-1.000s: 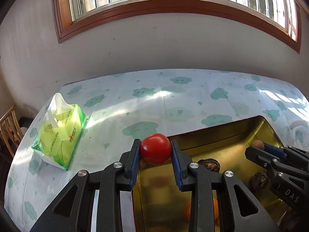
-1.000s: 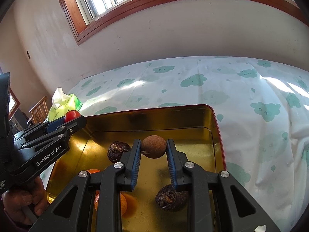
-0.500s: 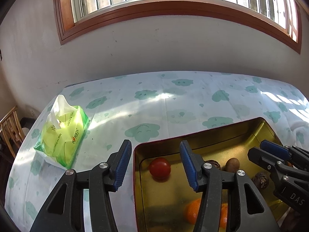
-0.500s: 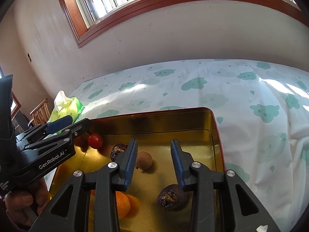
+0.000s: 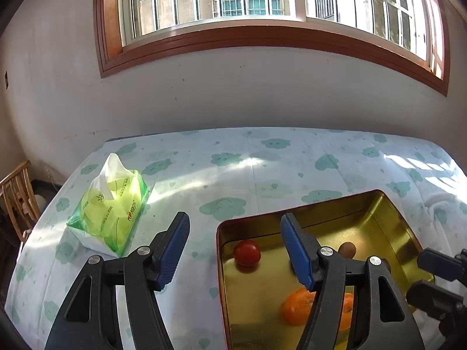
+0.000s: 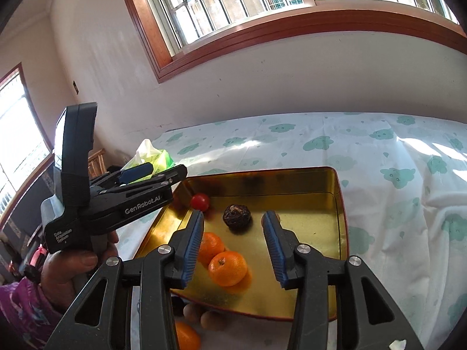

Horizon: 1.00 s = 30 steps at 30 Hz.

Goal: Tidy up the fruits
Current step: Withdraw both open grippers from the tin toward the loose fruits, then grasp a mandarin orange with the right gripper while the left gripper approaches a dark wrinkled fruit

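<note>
Oranges (image 6: 227,268) in the gold tin (image 6: 340,201) hide partly behind the right gripper (image 6: 233,242). Both grippers' jaws have just been opening, holding nothing; the left gripper (image 5: 235,248) stands over the tin's left rim, near the tomato (image 5: 247,252).

The tin tray (image 6: 340,204) is shiny gold metal inside, mirroring the fruit, with a red painted rim. The tomato (image 5: 246,252) is smooth and glossy; the oranges (image 6: 227,268) have dimpled peel, and the dark fruit (image 6: 236,215) looks wrinkled and matt. The tablecloth (image 5: 262,157) is soft printed cloth. The tissue pack (image 5: 111,207) is glossy plastic film. The window frame (image 5: 262,38) is varnished wood.
</note>
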Motion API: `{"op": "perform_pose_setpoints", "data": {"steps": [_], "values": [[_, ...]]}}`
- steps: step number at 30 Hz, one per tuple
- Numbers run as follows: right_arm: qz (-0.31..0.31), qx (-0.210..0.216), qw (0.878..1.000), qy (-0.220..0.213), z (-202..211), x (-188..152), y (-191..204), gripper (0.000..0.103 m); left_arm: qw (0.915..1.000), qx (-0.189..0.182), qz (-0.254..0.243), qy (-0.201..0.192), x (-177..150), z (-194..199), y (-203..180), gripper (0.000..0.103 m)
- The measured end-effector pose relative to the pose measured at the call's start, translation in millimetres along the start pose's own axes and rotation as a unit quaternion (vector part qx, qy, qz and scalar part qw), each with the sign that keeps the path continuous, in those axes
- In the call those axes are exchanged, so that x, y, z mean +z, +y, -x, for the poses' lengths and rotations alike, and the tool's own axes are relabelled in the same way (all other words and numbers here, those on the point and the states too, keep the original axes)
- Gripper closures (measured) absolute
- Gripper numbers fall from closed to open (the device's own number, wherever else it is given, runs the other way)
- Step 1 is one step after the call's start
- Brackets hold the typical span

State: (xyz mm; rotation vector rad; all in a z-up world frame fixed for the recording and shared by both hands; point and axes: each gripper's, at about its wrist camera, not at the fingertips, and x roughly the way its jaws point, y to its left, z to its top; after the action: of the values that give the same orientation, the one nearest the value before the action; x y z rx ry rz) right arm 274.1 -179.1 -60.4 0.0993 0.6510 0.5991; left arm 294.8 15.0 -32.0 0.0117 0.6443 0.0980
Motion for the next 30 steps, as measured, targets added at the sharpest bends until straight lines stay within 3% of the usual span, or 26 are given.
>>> {"op": "perform_pose_setpoints", "data": {"steps": [3,10,20,25,26,27,30], "values": [[0.012,0.005,1.000,0.008,13,-21,13,0.052,0.9999,-0.002,0.005,-0.012,-4,17,6,0.034],[-0.003,-0.003,0.999,0.052,17,-75,23,0.052,0.9989,-0.018,0.019,-0.040,-41,63,32,0.033],[0.009,-0.023,0.996,0.090,-1,-96,38,0.052,0.9976,-0.069,0.008,-0.001,-130,95,61,0.033],[0.019,-0.026,0.994,0.109,-23,-99,48,0.052,0.9955,-0.093,0.009,0.015,-150,99,63,0.033],[0.025,-0.033,0.993,0.112,-25,-98,51,0.053,0.9950,-0.098,0.011,0.017,-151,99,63,0.033],[0.029,-0.036,0.993,0.113,-25,-97,52,0.068,0.9942,-0.105,0.013,0.020,-150,99,62,0.033],[0.033,-0.044,0.992,0.115,-19,-100,52,0.068,0.9922,-0.122,0.013,0.024,-146,97,55,0.033]]}}
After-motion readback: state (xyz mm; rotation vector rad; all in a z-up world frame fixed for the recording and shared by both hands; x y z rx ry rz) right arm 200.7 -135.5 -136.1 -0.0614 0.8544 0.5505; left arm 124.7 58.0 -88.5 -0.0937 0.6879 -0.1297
